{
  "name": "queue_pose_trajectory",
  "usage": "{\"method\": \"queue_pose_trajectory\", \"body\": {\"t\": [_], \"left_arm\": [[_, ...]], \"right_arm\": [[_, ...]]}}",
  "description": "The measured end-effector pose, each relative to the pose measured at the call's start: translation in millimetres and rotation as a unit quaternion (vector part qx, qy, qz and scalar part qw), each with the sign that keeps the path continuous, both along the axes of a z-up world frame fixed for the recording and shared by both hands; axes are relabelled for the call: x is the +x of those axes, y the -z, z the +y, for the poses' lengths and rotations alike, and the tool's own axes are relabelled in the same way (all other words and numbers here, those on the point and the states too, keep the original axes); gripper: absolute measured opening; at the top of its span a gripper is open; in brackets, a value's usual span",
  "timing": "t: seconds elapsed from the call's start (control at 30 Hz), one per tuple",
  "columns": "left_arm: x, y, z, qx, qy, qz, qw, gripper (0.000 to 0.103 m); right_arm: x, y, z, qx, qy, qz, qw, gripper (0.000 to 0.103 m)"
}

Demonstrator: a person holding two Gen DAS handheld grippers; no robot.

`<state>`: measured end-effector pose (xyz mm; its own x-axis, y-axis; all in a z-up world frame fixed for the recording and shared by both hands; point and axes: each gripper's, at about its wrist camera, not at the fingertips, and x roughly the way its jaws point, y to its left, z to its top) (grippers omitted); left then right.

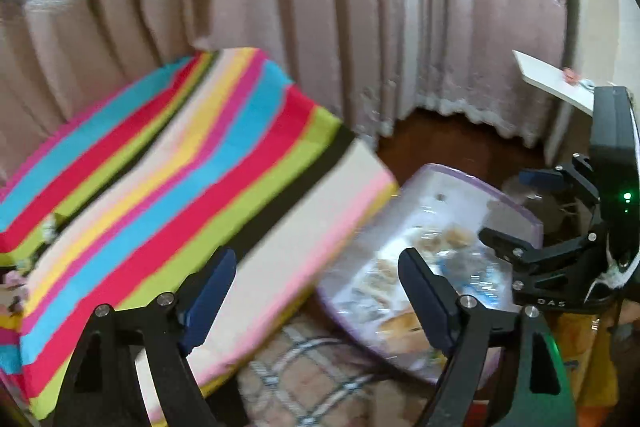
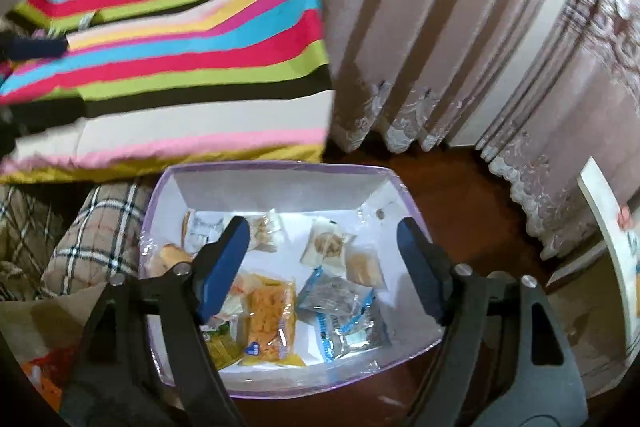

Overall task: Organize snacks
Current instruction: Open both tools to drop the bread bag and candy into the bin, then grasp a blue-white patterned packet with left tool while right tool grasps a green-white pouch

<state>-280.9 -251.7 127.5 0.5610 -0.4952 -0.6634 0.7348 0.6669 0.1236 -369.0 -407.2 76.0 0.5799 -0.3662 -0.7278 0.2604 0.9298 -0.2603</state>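
A white box with a purple rim (image 2: 280, 167) stands on the dark floor and holds several snack packets. Among them are a yellow packet (image 2: 270, 323), a blue-and-silver packet (image 2: 340, 311) and a clear packet of beige biscuits (image 2: 326, 245). My right gripper (image 2: 322, 223) hangs open over the box with nothing between its fingers. In the left wrist view the box (image 1: 452, 183) lies blurred to the right. My left gripper (image 1: 316, 253) is open and empty, over the gap between the striped cushion and the box. The right gripper (image 1: 516, 205) shows at the right edge, above the box.
A brightly striped cushion (image 2: 180, 47) lies just behind and left of the box. Plaid fabric (image 2: 96, 231) sits at the box's left side. Pink curtains (image 2: 420, 27) hang behind down to the dark wooden floor (image 2: 460, 195). A white board (image 2: 608, 227) leans at the right. Orange bags (image 1: 580, 347) sit below the right gripper.
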Motion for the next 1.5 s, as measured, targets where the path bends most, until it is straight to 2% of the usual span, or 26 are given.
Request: {"method": "queue_pose_trajectory", "body": {"t": [0.07, 0.17, 0.3, 0.43, 0.6, 0.73, 0.83, 1.0, 1.1, 1.23, 1.4, 1.43, 1.47, 1.5], "left_arm": [[11.4, -0.3, 19.3, 0.007, -0.024, -0.021, 0.9995, 0.084], [27.8, 1.6, 56.6, 0.008, -0.065, -0.03, 0.9974, 0.085], [63.3, 12.1, 113.8, -0.006, -0.126, -0.01, 0.9919, 0.085], [103.7, 37.4, 171.0, -0.023, -0.195, 0.026, 0.9802, 0.085], [156.1, 73.2, 244.0, -0.032, -0.292, 0.067, 0.9534, 0.085], [193.2, 84.9, 300.7, -0.054, -0.362, 0.088, 0.9267, 0.085], [218.3, 86.0, 337.1, -0.055, -0.408, 0.082, 0.9075, 0.085], [248.1, 88.1, 376.1, -0.051, -0.447, 0.077, 0.8896, 0.085], [265.6, 89.1, 392.6, -0.054, -0.457, 0.081, 0.8838, 0.085], [285.4, 85.3, 404.5, -0.042, -0.466, 0.069, 0.8808, 0.085], [304.4, 78.2, 415.2, -0.029, -0.466, 0.052, 0.8826, 0.085], [307.3, 77.7, 417.0, -0.028, -0.466, 0.05, 0.883, 0.085], [309.6, 77.4, 418.5, -0.027, -0.465, 0.048, 0.8836, 0.085], [310.8, 76.8, 419.4, -0.027, -0.463, 0.048, 0.8845, 0.085]], "right_arm": [[12.8, 1.6, 18.3, -0.011, -0.029, 0.016, 0.999, 0.082], [35.4, 3.4, 49.2, -0.031, -0.074, 0.027, 0.996, 0.083], [74.0, 7.6, 88.1, -0.028, -0.128, 0.033, 0.991, 0.084], [124.6, 24.3, 134.9, -0.005, -0.192, 0.038, 0.981, 0.088], [197.3, 45.1, 194.6, 0.072, -0.274, 0.051, 0.958, 0.088], [263.7, 48.8, 231.5, 0.105, -0.301, 0.055, 0.946, 0.088], [314.0, 45.3, 254.5, 0.135, -0.309, 0.051, 0.94, 0.088], [407.5, 43.7, 279.8, 0.231, -0.294, 0.038, 0.927, 0.088], [476.8, 46.6, 302.0, 0.291, -0.265, 0.028, 0.919, 0.088], [549.9, 54.6, 339.3, 0.336, -0.251, 0.029, 0.907, 0.088], [605.0, 60.3, 381.6, 0.336, -0.247, 0.02, 0.909, 0.087], [612.6, 60.3, 384.6, 0.342, -0.247, 0.015, 0.907, 0.076], [615.6, 58.6, 384.6, 0.347, -0.251, 0.001, 0.904, 0.059], [614.1, 56.2, 384.1, 0.335, -0.256, -0.013, 0.907, 0.031]]}}
